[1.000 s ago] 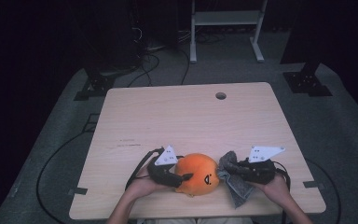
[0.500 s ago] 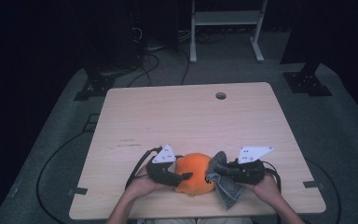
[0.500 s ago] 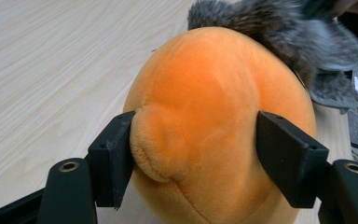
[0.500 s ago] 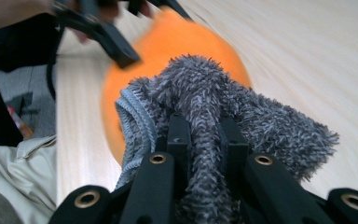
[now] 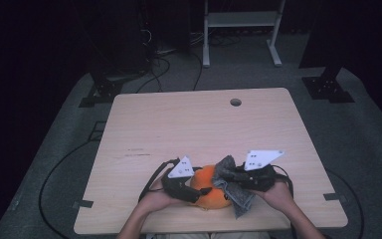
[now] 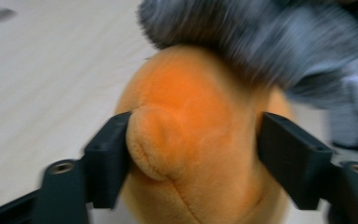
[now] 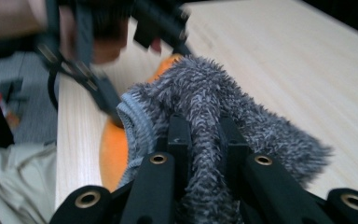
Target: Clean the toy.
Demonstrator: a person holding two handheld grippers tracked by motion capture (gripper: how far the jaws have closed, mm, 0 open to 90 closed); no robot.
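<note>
Two tools grip: left tool [image 6: 193, 154] clamps the orange plush [image 6: 200, 140], right tool [image 7: 204, 140] pinches the grey cloth [image 7: 205, 102].

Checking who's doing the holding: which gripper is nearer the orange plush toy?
Left. The left gripper clamps the orange plush toy between its jaws. The right gripper pinches a grey cloth lying against the toy's other side.

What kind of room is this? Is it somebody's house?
Probably not a house; more likely a lab or recording studio: a bare wooden table on grey carpet, cables on the floor, and black equipment stands in the dark.
</note>
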